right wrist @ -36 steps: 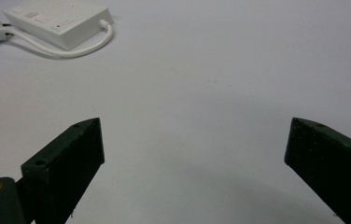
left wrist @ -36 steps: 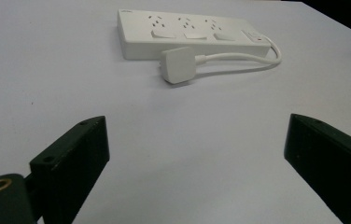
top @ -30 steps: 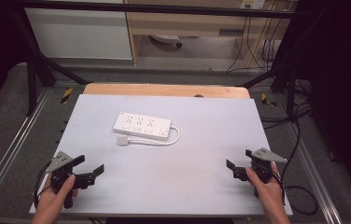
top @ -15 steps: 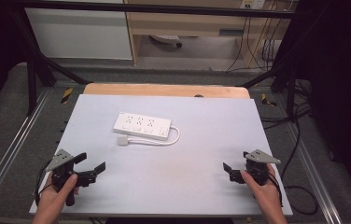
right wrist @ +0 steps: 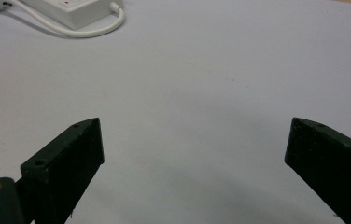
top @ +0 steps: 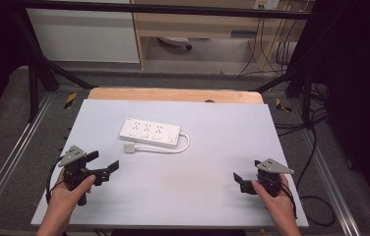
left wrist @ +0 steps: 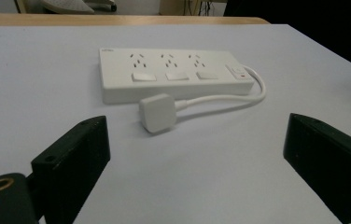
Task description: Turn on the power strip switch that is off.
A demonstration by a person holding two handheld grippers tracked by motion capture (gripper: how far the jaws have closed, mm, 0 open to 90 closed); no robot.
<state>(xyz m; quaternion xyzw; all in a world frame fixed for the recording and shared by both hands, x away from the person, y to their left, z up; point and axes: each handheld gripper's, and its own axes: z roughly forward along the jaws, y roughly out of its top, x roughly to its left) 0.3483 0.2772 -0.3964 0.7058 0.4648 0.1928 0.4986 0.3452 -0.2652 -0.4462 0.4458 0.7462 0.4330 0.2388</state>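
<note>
A white power strip [top: 149, 133] with three sockets lies left of centre on the pale table [top: 222, 137]. Its cord [top: 185, 145] loops back to a white plug [top: 129, 147] lying flat in front of it. My left gripper [top: 105, 161] is open near the front left corner, aimed at the power strip [left wrist: 173, 74] and plug [left wrist: 159, 112], well short of both. The left gripper [left wrist: 194, 149] holds nothing. My right gripper [top: 239, 183] is open near the front right corner over bare table. In the right gripper view [right wrist: 194, 154] the strip's end [right wrist: 78, 11] is far off.
A wooden strip [top: 173, 94] borders the table's far edge. Metal rails [top: 15, 147] run along both sides, and black frame legs stand at the back. Cables [top: 316, 162] trail on the floor at the right.
My right gripper has drifted slightly left and toward the near edge. The left gripper has shifted a little forward. Both remain open; the power strip has not moved.
</note>
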